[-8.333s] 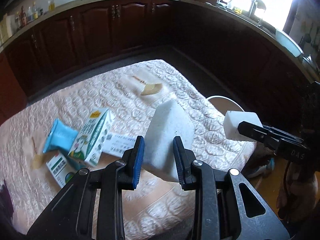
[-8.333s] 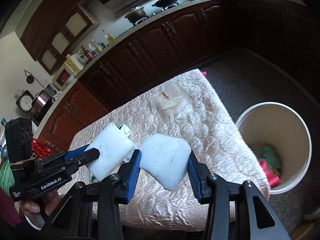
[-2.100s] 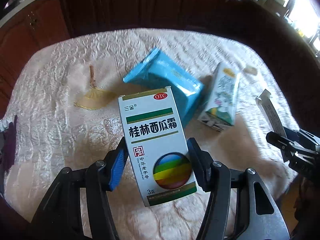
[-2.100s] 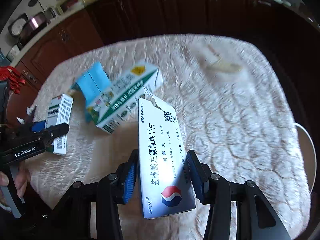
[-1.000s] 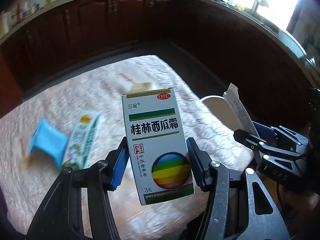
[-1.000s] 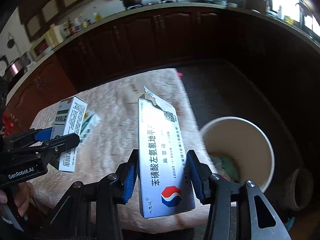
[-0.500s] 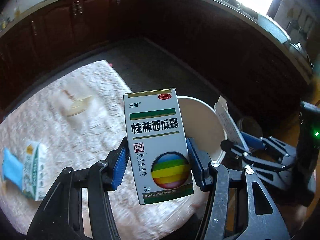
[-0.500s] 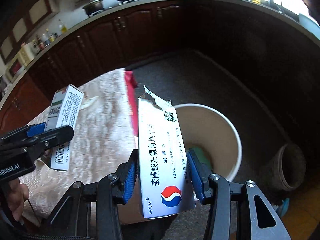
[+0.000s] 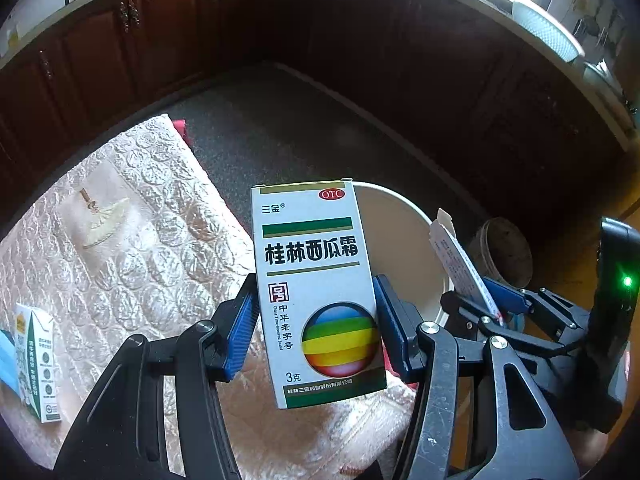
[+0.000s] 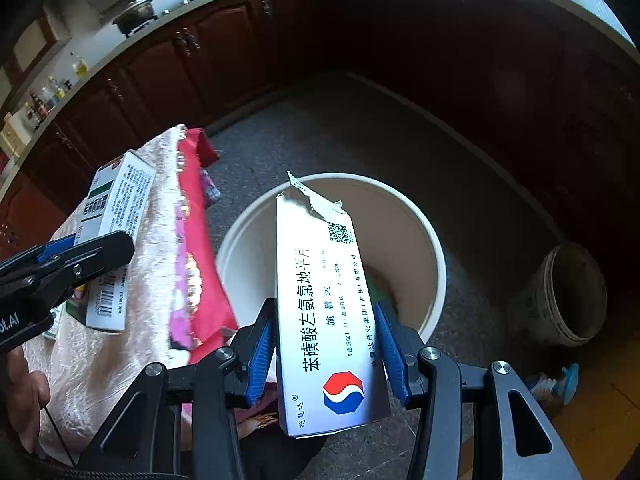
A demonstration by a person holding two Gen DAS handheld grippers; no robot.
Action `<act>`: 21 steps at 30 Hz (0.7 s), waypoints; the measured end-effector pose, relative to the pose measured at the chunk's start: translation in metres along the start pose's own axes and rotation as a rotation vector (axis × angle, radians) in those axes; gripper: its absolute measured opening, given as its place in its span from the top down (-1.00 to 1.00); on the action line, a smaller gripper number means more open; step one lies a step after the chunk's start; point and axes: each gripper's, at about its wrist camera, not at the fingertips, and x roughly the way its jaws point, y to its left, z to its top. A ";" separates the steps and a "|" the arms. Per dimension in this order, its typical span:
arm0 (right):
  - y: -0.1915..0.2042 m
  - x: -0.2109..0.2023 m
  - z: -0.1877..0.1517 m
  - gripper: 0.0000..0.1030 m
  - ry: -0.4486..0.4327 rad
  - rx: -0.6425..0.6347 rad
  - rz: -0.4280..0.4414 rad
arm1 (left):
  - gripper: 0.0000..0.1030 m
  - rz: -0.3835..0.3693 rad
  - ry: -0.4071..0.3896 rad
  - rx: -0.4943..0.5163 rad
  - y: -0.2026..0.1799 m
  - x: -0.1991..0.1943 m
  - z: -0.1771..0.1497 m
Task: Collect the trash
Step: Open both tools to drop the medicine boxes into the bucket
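My left gripper (image 9: 315, 312) is shut on a white medicine box (image 9: 310, 252) with green stripes and a rainbow ball, held upright at the table's edge in front of the white bin (image 9: 404, 240). In the right wrist view my right gripper (image 10: 324, 344) is shut on a flat white box (image 10: 320, 280) with a torn top and a red-blue logo, hanging over the bin's (image 10: 438, 264) open mouth. Some trash lies on the bin's floor. The left gripper (image 10: 80, 256) and its box (image 10: 116, 216) appear at the left, over the tablecloth. The right gripper (image 9: 480, 304) shows its box (image 9: 456, 256) edge-on.
The table wears a pink quilted cloth (image 9: 152, 248) over a red one (image 10: 196, 240). A green-and-white carton (image 9: 36, 360), a blue packet (image 9: 5, 354) and a yellowish scrap (image 9: 100, 226) lie on it. A dirty small pot (image 10: 560, 296) stands on the floor right of the bin. Dark cabinets ring the room.
Both grippers have swung off the table toward the bin and sunk a little, each keeping its box. The bin's mouth now sits right behind the two boxes.
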 end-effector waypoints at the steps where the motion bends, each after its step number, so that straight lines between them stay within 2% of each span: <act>1: -0.003 0.002 0.001 0.10 -0.002 0.016 -0.003 | -0.05 0.001 0.001 -0.002 -0.002 0.002 0.000; 6: -0.007 0.013 0.005 0.01 0.008 0.058 -0.012 | -0.06 -0.010 0.006 -0.014 -0.005 0.008 0.003; 8: -0.008 0.015 0.005 -0.19 0.009 0.070 -0.031 | -0.07 -0.020 0.004 -0.024 -0.004 0.008 0.003; 13: -0.008 0.010 0.002 -0.32 0.004 0.084 -0.025 | -0.28 -0.051 -0.007 -0.031 0.002 0.008 0.004; 21: -0.012 0.007 -0.004 -0.33 0.006 0.106 -0.018 | -0.29 -0.052 0.006 -0.034 0.004 0.004 -0.004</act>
